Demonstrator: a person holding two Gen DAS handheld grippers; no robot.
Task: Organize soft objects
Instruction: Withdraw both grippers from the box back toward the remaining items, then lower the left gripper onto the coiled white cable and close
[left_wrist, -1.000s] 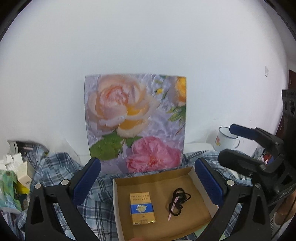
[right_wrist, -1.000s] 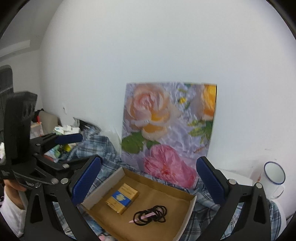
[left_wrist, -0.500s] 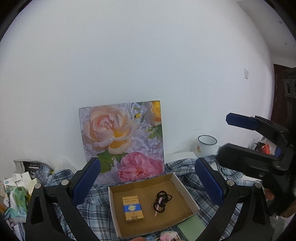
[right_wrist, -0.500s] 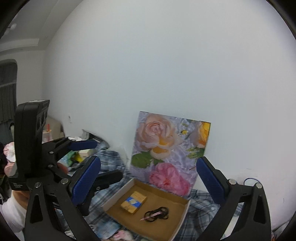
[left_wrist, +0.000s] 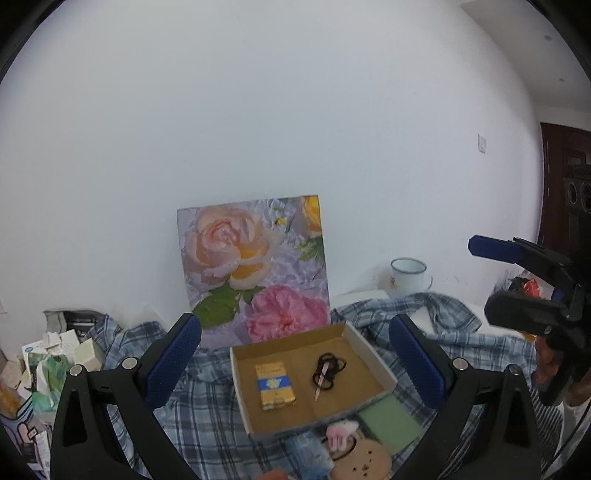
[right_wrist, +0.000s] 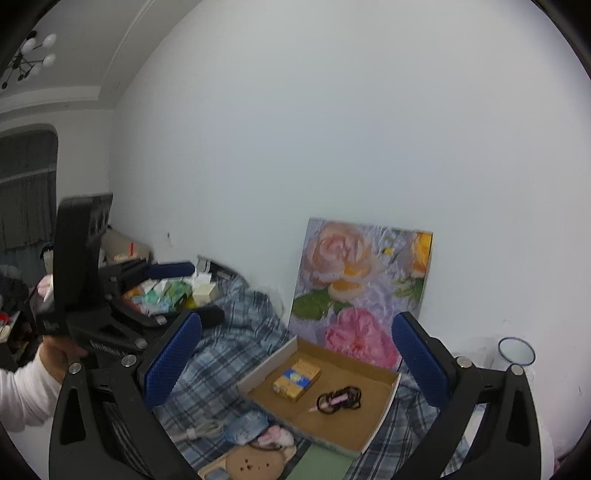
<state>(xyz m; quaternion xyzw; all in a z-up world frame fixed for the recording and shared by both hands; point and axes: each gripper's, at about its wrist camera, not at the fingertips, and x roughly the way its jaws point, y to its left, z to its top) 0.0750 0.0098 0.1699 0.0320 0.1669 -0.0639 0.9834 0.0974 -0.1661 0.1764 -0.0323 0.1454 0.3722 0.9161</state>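
**With both grippers raised and empty, the step in hand is selection of the next soft item**

While both grippers hang above the cardboard tray (left_wrist: 373, 365), neither has hold of anything. The left gripper (left_wrist: 295, 354) has its jaws spread wide, with nothing between the blue pads. The right gripper (right_wrist: 297, 352) is likewise fully spread and empty.

Inside the tray lie a yellow-and-blue packet (left_wrist: 275, 386) toward its left side and a bundle of black hair ties (left_wrist: 328, 371) toward its right, with a pink clip among them. Just outside the tray's near edge, on the plaid cloth (left_wrist: 207, 417), lie the unsorted items: a pink plush piece (left_wrist: 341, 432), a light-blue soft item (right_wrist: 245, 426) and a tan round pad (right_wrist: 258, 461). A green sheet (left_wrist: 391, 421) lies at the tray's near right corner.

Judged from this layout, the task is partly done. The next move calls for lowering one gripper to an item at the near edge, closing on it gently, and lifting it over the tray wall.

The right wrist view alone shows a pale coiled cord (right_wrist: 205, 430) left of the light-blue item, and the person's hand (right_wrist: 59, 356) on the left gripper's handle. The left wrist view alone shows the enamel mug (left_wrist: 408, 273) in full, behind and to the right of the tray.
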